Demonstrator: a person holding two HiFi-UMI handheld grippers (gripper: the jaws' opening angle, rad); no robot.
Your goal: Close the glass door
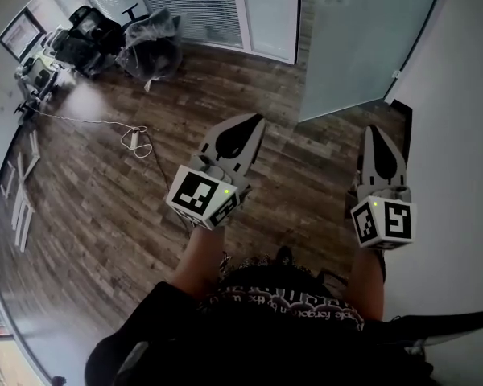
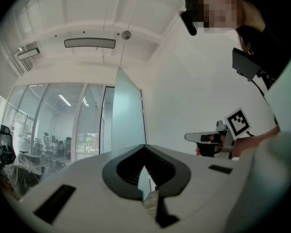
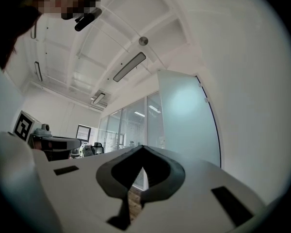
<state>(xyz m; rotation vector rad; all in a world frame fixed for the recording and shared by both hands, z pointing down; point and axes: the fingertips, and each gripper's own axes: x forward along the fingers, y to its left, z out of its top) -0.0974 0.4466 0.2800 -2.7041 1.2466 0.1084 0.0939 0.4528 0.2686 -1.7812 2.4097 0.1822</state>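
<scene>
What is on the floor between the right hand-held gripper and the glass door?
Nothing. In the head view, only bare wooden floor lies between the right hand-held gripper and the lower edge of the glass door.

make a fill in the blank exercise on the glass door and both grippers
The frosted glass door stands ____, ahead of the right gripper.
The left gripper and the right one both have their jaws ____, with nothing between them.
In the head view, the power strip on the wooden floor lies to the ____ of the left gripper.
Missing words: open; shut; left.
</scene>
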